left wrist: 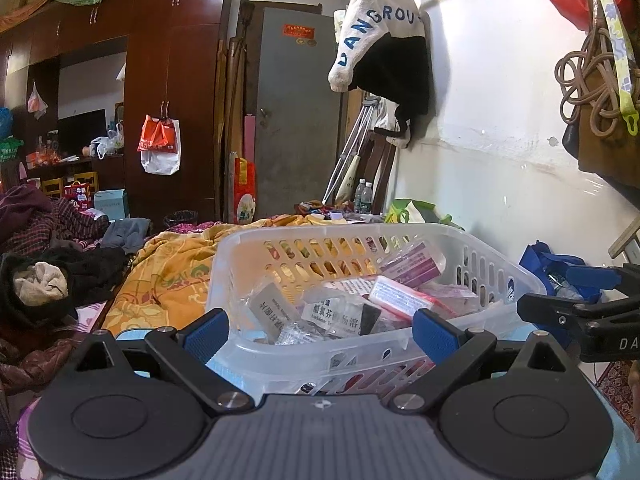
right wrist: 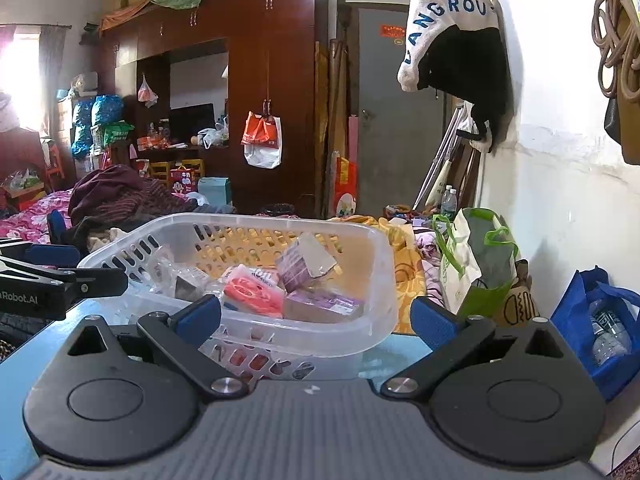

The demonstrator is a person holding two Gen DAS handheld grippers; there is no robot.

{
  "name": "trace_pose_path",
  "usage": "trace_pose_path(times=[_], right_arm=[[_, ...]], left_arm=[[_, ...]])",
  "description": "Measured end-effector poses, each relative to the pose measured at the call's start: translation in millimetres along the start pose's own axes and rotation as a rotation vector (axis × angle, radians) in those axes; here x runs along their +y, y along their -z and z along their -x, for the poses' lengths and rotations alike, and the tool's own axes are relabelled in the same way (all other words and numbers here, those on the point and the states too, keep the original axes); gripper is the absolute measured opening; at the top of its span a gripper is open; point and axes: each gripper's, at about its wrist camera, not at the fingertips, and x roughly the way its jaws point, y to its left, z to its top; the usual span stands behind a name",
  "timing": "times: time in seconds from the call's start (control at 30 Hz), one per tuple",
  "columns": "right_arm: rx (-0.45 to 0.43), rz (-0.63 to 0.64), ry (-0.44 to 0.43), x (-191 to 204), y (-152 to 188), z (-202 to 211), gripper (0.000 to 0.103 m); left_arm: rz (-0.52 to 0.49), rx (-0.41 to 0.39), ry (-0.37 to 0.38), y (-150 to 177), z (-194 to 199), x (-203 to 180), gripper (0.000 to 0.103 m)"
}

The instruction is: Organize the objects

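A clear plastic basket [left wrist: 496, 276] sits on a light blue surface, filled with several medicine boxes and packets. It also shows in the right wrist view [right wrist: 384, 280]. A purple box [left wrist: 412, 262] and a pink box [right wrist: 254, 292] lie among them. My left gripper [left wrist: 320, 330] is open and empty, jaws wide at the basket's near rim. My right gripper [right wrist: 316, 318] is open and empty, at the basket's near right corner. The right gripper also shows in the left wrist view [left wrist: 568, 312], and the left gripper in the right wrist view [right wrist: 60, 280].
A blue bag [right wrist: 596, 320] with a water bottle and a green-and-white bag [right wrist: 476, 264] stand by the white wall on the right. An orange quilt [left wrist: 172, 276] and piled clothes [left wrist: 60, 280] lie beyond. A dark wardrobe [left wrist: 168, 92] stands at the back.
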Motion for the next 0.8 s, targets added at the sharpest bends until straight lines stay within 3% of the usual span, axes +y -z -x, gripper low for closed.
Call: trace_pose_path(times=[0.8], right_arm=[[-0.002,0.0,-0.016,2.4,2.8,0.3,0.103]], left_arm=[[-0.003,0.007,0.002,1.1,-0.1,-5.2,0.099]])
